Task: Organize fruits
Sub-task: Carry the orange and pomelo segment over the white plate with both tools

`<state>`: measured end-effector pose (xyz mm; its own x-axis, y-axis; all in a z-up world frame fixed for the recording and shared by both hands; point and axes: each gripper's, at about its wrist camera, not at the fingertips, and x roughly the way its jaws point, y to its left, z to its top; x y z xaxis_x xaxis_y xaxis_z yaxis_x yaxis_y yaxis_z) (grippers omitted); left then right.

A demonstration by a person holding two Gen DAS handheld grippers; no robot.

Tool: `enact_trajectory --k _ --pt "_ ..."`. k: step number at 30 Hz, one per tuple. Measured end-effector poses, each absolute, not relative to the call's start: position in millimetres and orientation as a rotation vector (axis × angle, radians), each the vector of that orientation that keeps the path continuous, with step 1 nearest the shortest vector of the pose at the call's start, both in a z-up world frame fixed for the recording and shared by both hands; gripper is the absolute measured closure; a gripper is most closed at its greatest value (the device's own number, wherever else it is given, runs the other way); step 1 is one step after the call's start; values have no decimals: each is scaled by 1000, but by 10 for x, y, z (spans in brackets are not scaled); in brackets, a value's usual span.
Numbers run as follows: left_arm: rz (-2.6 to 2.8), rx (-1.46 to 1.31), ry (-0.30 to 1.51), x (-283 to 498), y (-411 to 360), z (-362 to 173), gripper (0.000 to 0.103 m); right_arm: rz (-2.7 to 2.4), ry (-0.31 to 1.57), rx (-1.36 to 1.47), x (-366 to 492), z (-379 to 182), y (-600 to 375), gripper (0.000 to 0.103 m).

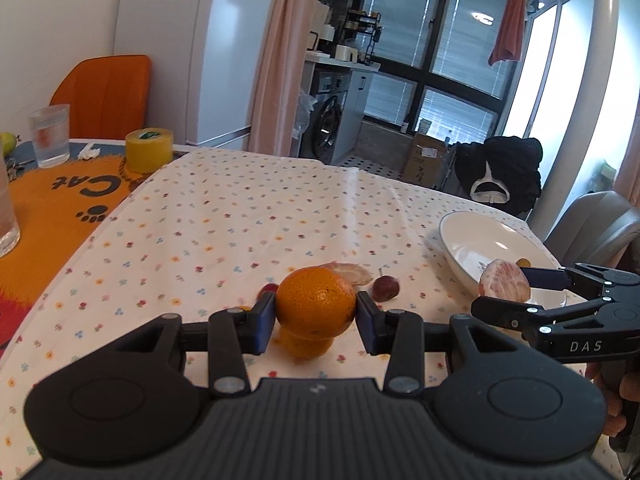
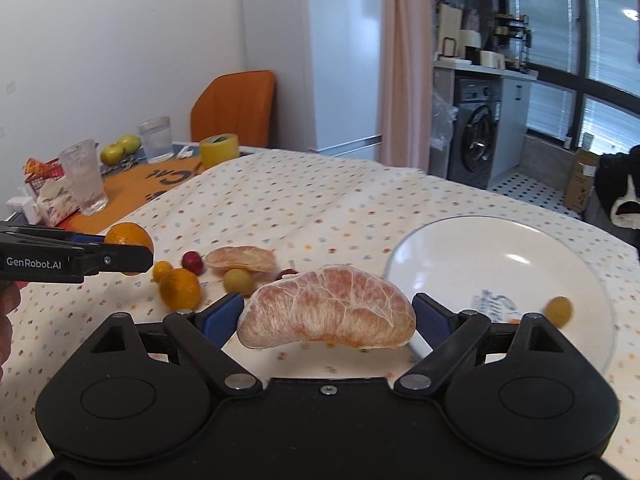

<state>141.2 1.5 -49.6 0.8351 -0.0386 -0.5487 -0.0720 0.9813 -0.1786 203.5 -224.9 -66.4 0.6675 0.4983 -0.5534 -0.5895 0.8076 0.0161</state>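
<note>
your left gripper (image 1: 316,318) is clamped on an orange (image 1: 316,303), held above the floral tablecloth (image 1: 240,216) over another orange (image 2: 180,289); your right gripper (image 2: 328,314) is clamped end to end on a peeled pomelo segment (image 2: 326,308), held beside the near rim of the white plate (image 2: 500,248); one small yellow fruit (image 2: 559,310) lies in the plate; on the cloth sit a second pomelo segment (image 2: 242,259), a red fruit (image 2: 193,262) and small yellow-green fruits (image 2: 238,280), close together.
</note>
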Motion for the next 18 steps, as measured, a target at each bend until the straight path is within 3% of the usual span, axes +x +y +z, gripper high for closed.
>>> enact_trajectory --k 18 --pt "-79 -136 565 1667 -447 -379 62 472 538 -99 2030 -597 -2814 15"
